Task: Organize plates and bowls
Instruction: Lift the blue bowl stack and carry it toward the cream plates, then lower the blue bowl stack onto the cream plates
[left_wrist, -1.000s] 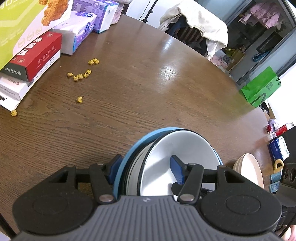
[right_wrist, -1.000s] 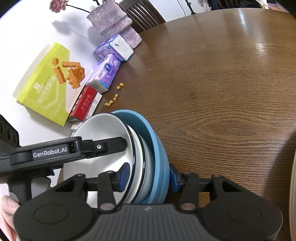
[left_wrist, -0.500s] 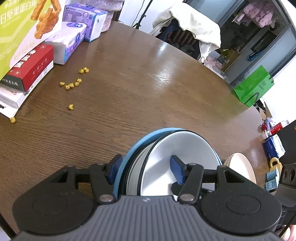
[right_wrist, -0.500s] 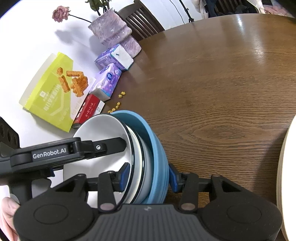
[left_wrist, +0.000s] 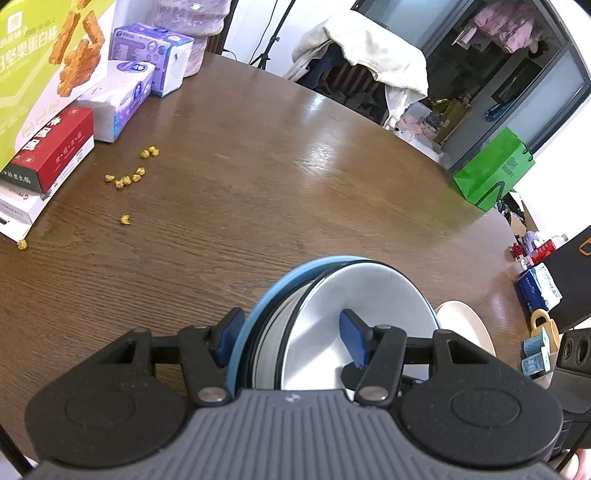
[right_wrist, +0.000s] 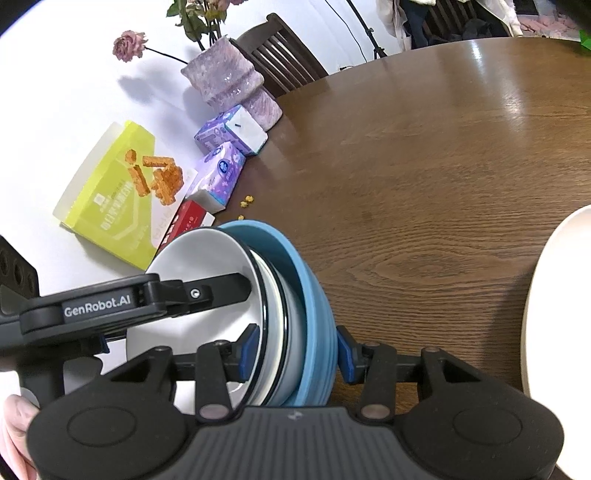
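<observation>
- Along the left edge of the tabletop (left_wrist: 332, 184), a yellow-green snack box (right_wrist: 110, 206), a red box (left_wrist: 55, 147) and two purple tissue packs (left_wrist: 122, 96) are lined up against the wall.
- Beyond the tissue packs, at the far-left edge, a lilac vase (right_wrist: 229, 85) with dried flowers is seen.
- Small yellow crumbs (left_wrist: 125, 179) are scattered on the wood just beside the red box.
- A stack of dishes is shown tilted on edge near the near edge of the tabletop: a blue plate (right_wrist: 314, 317) forms the outer layer, and white bowls (left_wrist: 362, 295) with dark rims are nested against it.
- The left gripper (left_wrist: 291, 338) is closed on the stack; one blue pad is pressed against the outside of the blue plate, the other against the inner face of the nearest white bowl.
- The right gripper (right_wrist: 295, 350) is likewise clamped on the stack, with one pad on the rim of the white bowl and the other on the back of the blue plate.
- Whether the stack touches the wood cannot be told.
- A cream plate (right_wrist: 554, 314) lies flat near the right edge of the tabletop, apart from the stack.
- A green bag (left_wrist: 491, 170) stands on the floor past the far-right edge.
</observation>
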